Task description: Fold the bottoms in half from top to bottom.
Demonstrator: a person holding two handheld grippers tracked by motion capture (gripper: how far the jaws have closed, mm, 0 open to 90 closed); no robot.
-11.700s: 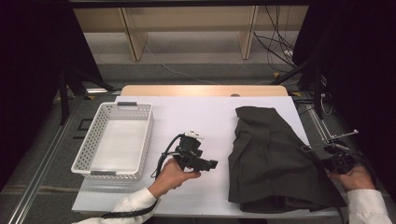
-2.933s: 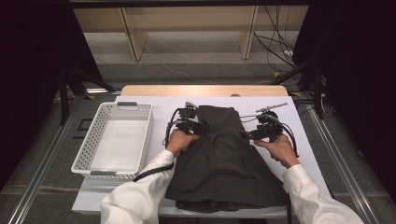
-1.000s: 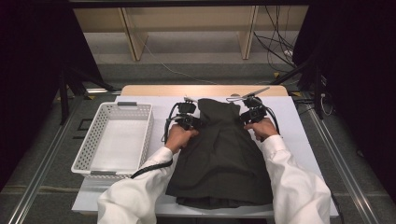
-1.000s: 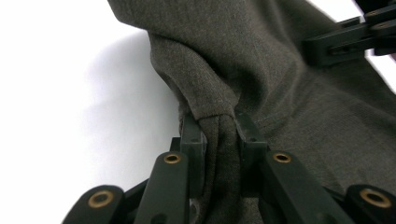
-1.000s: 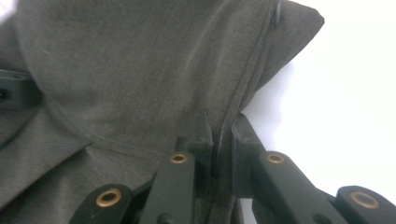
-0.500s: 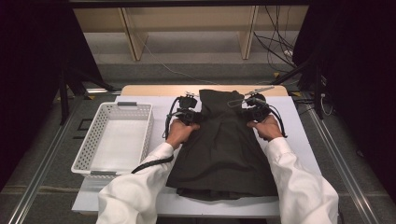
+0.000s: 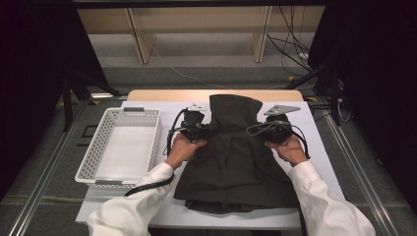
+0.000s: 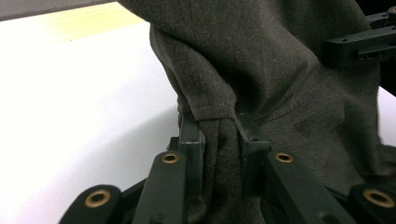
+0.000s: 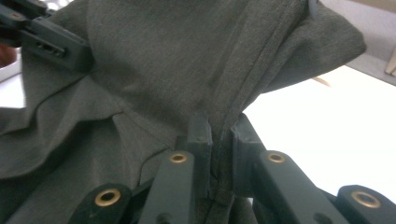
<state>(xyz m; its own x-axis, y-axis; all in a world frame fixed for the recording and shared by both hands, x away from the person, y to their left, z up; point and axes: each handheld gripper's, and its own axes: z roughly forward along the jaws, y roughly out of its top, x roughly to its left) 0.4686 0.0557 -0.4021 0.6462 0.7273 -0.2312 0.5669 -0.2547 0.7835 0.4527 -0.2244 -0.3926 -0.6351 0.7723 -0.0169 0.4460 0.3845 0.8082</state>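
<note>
Garment (image 7: 236, 157) pinched by both tongs; basket (image 7: 98, 147) left, apart.

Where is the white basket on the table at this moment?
In the high view the white basket stands on the left side of the table, just left of the left gripper and apart from the dark garment.

Your garment (image 7: 236, 157): plain dark olive-grey, no pattern. Your grippers' fingers (image 8: 191, 140): black, brass-coloured rivets. Table (image 7: 314, 147): white top, pale wood far edge. Basket (image 7: 93, 157): white lattice. Your sleeves (image 7: 133, 206): white.
</note>
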